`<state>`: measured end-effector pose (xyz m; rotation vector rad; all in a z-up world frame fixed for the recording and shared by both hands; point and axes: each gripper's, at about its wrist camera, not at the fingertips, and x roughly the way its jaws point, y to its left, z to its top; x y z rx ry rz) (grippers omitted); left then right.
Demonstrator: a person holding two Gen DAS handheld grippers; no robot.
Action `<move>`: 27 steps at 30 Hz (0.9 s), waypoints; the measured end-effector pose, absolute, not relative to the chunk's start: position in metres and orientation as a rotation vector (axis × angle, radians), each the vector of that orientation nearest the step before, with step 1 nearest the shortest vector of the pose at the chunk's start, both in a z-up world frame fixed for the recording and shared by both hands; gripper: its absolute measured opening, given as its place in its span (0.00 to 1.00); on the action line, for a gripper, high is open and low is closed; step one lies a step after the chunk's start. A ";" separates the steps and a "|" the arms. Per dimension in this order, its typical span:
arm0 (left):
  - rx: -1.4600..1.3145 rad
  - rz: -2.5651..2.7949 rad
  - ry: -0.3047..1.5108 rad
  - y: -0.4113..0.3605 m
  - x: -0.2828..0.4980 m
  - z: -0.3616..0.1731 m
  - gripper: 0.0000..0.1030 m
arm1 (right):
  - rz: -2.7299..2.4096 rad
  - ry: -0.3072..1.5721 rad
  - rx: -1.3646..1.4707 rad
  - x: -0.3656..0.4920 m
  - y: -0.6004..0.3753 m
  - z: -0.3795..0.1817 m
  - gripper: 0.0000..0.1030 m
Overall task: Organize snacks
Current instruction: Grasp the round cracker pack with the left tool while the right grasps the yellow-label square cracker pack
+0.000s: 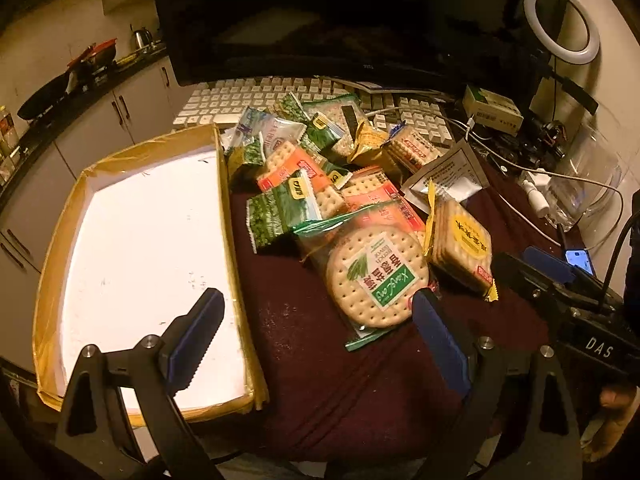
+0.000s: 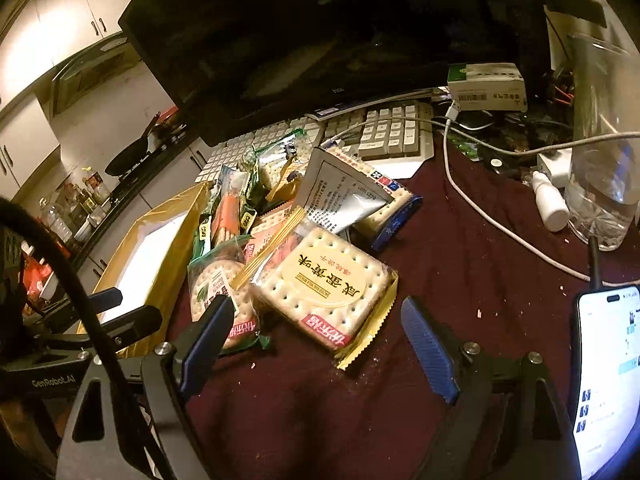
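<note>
I am holding a two-finger gripper in each hand over a desk covered by a dark maroon cloth (image 1: 320, 380). My left gripper (image 1: 320, 344) is standing wide apart with nothing between its blue fingers: the left finger is hanging over the white floor of a shallow cardboard tray (image 1: 230, 240), the right finger is sitting at the near edge of a round cracker packet (image 1: 376, 276), and I cannot tell whether it is touching the wrapper. My right gripper (image 2: 320, 340) is also spread wide and gripping nothing; a square cracker packet with a yellow wrapper (image 2: 332, 292) is lying on the cloth just ahead of the gap between its fingers, apart from both.

The snacks are sitting in a loose pile (image 1: 316, 168) on the cloth, just to the right of the tray and in front of a pale keyboard (image 1: 256, 94). Green packets, orange-labelled cracker packets and a silver foil pouch (image 2: 340, 196) are overlapping one another. A blue-wrapped cracker packet (image 2: 394, 216) is lying under the pouch. The tray is holding no snacks.

Behind the keyboard a dark monitor (image 1: 320, 20) is standing. To the right, a white cable (image 2: 480, 216) is trailing across the cloth, a small white bottle (image 2: 550, 204) is lying on its side, and a lit phone (image 2: 608, 380) is resting at the near right edge. A ring light (image 1: 562, 22) is standing at the back right.
</note>
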<state>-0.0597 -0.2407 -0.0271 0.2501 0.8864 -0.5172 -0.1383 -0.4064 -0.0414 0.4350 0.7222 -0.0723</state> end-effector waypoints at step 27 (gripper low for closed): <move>0.176 -0.554 0.996 -0.249 -0.034 -0.035 0.92 | 0.019 0.810 0.438 -0.087 -0.433 -0.053 0.84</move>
